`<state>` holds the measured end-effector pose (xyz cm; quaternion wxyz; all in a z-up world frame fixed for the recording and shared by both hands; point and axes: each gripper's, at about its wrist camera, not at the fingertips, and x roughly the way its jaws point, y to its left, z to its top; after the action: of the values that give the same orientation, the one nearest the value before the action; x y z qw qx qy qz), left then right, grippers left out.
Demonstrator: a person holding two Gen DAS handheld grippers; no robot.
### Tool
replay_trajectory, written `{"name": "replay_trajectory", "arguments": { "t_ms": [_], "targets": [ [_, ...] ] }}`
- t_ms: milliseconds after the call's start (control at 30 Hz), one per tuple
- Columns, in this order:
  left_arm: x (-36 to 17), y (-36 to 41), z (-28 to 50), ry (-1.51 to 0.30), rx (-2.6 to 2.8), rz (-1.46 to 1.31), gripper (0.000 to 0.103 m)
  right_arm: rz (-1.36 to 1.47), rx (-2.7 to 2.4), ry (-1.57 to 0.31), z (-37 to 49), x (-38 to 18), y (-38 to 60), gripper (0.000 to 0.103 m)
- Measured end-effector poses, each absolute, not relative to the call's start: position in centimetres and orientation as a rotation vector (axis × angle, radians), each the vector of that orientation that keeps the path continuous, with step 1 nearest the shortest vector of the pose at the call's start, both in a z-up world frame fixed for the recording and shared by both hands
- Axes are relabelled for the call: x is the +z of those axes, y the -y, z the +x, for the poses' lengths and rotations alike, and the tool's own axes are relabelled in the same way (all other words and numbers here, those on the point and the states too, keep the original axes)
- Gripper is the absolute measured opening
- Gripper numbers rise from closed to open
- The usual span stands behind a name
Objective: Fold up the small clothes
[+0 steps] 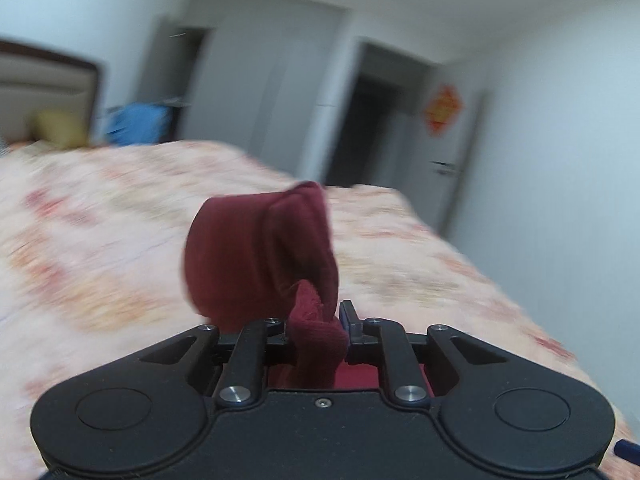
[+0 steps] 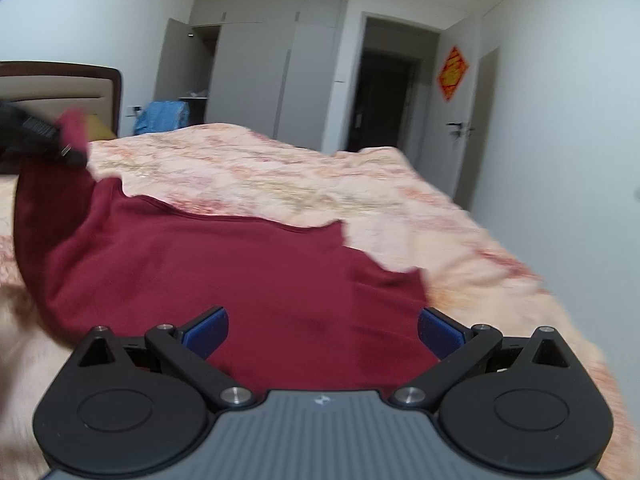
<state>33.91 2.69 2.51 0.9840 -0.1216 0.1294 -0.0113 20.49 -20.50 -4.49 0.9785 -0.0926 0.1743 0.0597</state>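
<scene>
On bed [image 2: 280, 176]: left tongs [image 1: 316, 320] pinch garment [image 2: 240, 280] edge; right tongs [image 2: 322, 330] agape.

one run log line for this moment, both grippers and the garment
left gripper: shut on dark red garment, corner lifted | right gripper: open, above garment | surface: floral bedspread
</scene>
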Motion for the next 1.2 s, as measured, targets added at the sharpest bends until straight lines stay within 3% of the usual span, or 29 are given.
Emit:
{"name": "replay_trajectory", "arguments": {
  "t_ms": [267, 500, 600, 667, 867, 1200],
  "targets": [
    [1.0, 7.4, 35.2, -0.377, -0.383, -0.185, 0.017, -0.172, -0.108, -0.438, 17.0, -6.0, 26.4, 0.103],
    [-2.7, 8.5, 35.0, -0.512, -0.438, -0.215, 0.022, -0.150, -0.164, -0.477, 16.2, -7.2, 28.7, 0.103],
    [-2.9, 7.5, 35.1, -0.519, -0.470, -0.267, 0.041, -0.125, -0.155, -0.477, 16.4, -7.3, 28.5, 0.103],
    [-2.7, 7.1, 34.9, -0.524, -0.488, -0.294, 0.063, -0.120, -0.145, -0.477, 16.8, -7.3, 28.3, 0.103],
    [-1.2, 6.1, 33.5, -0.506, -0.449, -0.347, 0.096, -0.125, -0.121, -0.478, 17.1, -7.2, 27.6, 0.103],
    [-0.5, -0.3, 32.1, -0.498, -0.132, -0.424, 0.102, 0.004, 0.004, -0.429, 17.9, -5.8, 27.8, 0.103]
  ]
}}
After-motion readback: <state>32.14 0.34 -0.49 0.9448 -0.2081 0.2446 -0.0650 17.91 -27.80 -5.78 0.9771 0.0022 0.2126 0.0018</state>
